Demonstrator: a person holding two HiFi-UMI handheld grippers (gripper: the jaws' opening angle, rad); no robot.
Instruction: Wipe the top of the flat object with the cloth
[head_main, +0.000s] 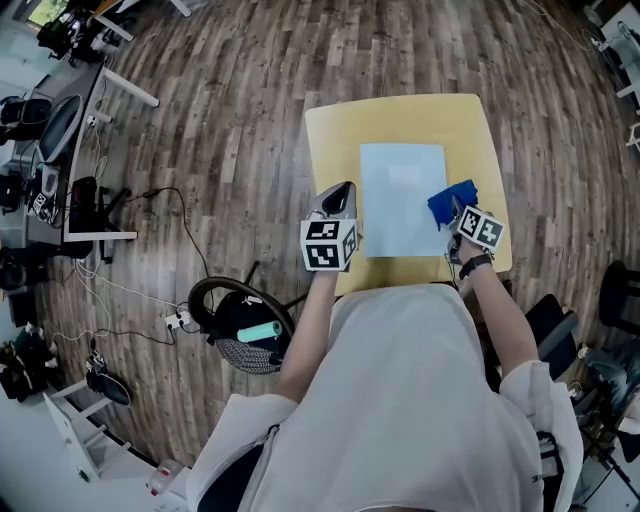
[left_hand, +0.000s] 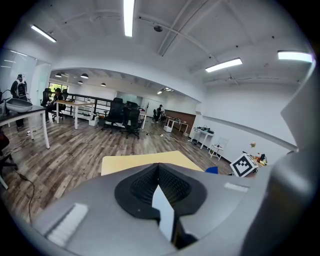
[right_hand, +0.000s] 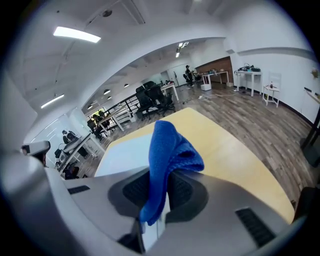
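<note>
A yellow table stands on wood flooring.

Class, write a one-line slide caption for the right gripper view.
Right gripper shut on a blue cloth; flat sheet and yellow table ahead.

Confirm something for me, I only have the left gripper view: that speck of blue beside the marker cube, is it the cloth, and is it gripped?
Observer: Yes. The right gripper view shows the blue cloth clamped in the shut jaws of the right gripper, with its loose end bunched above them.
Operator: Where is the flat object? I see only yellow tabletop.
Observer: In the head view a pale sheet lies flat in the middle of the table, between the left gripper and the right one.
Operator: Is the cloth on it?
Observer: In the head view the cloth sits at the sheet's right edge. I can't tell whether it touches.
</note>
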